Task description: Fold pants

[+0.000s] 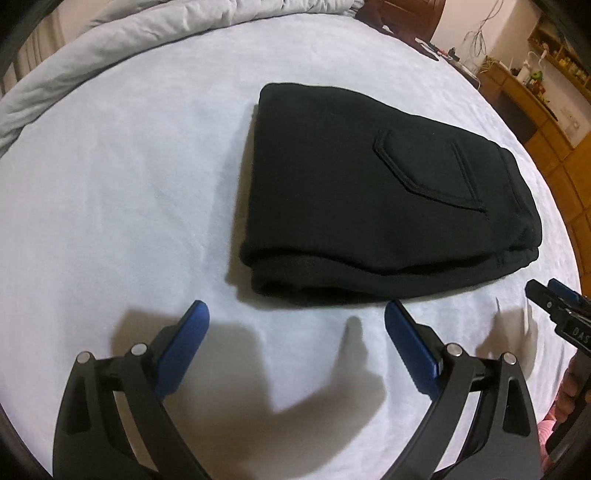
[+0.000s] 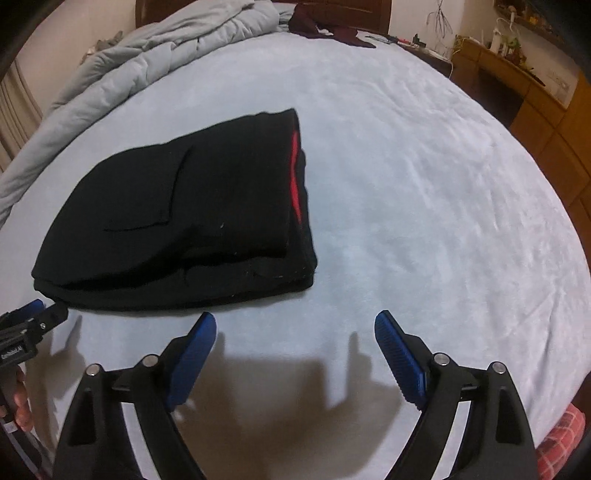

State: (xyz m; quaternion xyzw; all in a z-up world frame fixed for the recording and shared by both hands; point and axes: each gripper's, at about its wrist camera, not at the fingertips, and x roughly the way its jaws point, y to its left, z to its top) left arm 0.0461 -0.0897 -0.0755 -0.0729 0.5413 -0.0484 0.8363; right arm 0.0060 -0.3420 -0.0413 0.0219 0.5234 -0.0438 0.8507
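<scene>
pants (image 1: pixel 369 192): black, folded into a thick squat bundle, lying flat on the bed; untouched by either tool
left tool (image 1: pixel 297 325): spread wide, nothing between the blue pads (image 1: pixel 184 347); hanging over bare sheet, just short of the bundle's near folded edge; tip also seen at the left border of the right wrist view (image 2: pixel 37 314), close to the bundle's near left corner, contact there impossible to tell
right tool (image 2: pixel 295 332): spread wide too, empty; ribbed blue pads (image 2: pixel 397 354) angled down at bare sheet, just beside the bundle's near right corner and clear of it; tip peeking in at the right border of the left wrist view (image 1: pixel 554 299)
hands: fingers wrapped round a tool handle at the left border of the right wrist view (image 2: pixel 20 402); more fingers at the lower right of the left wrist view (image 1: pixel 569 391)
pocket (image 1: pixel 428 173): stitched patch on the top layer of the bundle, facing up
red strip (image 2: pixel 294 177): thin line showing between layers along the bundle's right edge
sheet (image 2: pixel 424 203): pale blue, lightly creased, carrying the bundle and the dark shadows of both tools
quilt (image 2: pixel 155 59): grey, bunched up along the far left side of the bed, well apart from the bundle
dark cloth (image 2: pixel 332 27): maroon heap at the far edge of the bed
desk (image 2: pixel 517 85): wooden, beyond the bed at far right, cluttered with small items too small to tell
</scene>
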